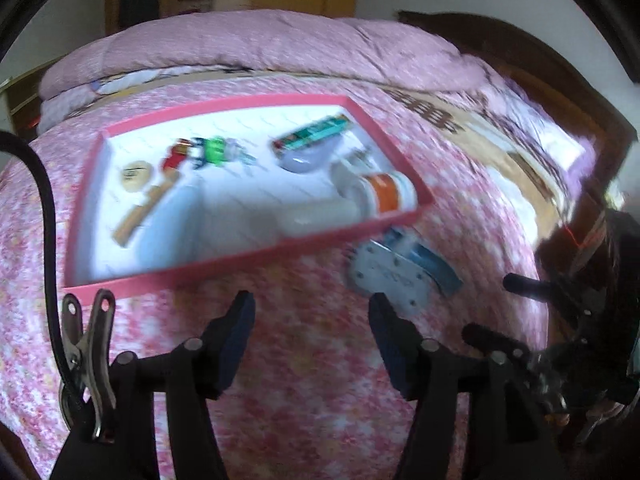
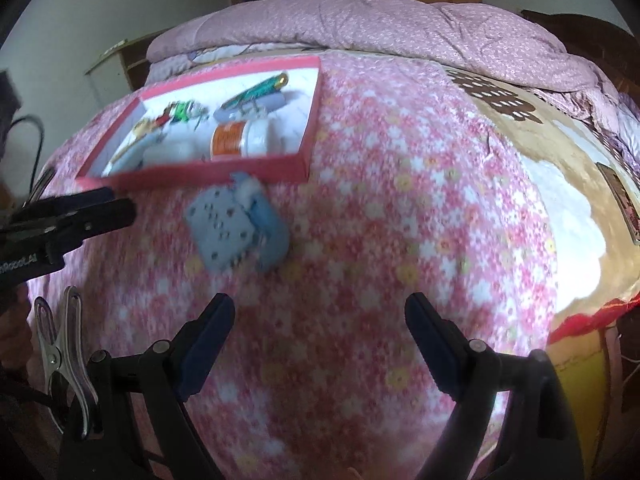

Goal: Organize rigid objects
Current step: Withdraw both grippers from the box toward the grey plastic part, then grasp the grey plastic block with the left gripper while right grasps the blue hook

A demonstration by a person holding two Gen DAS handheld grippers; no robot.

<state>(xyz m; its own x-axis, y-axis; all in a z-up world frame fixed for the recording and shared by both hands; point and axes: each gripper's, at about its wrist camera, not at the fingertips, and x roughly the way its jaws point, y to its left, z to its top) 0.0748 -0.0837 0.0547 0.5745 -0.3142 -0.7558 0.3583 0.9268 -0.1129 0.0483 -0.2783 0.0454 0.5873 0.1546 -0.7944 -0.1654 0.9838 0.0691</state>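
Observation:
A pink-rimmed tray with a white floor lies on the flowered bedspread; it also shows in the right wrist view. Inside lie a white jar with an orange label, a teal tube, a round cream disc, a wooden stick and small red and green items. A grey-blue gadget with a perforated face lies on the bed just outside the tray's near edge, also in the left wrist view. My left gripper is open and empty, left of it. My right gripper is open and empty, below it.
A folded pink quilt lies across the far side of the bed. A tan patterned blanket covers the right side. A dark wooden headboard stands at the far right. Wooden furniture stands behind the bed.

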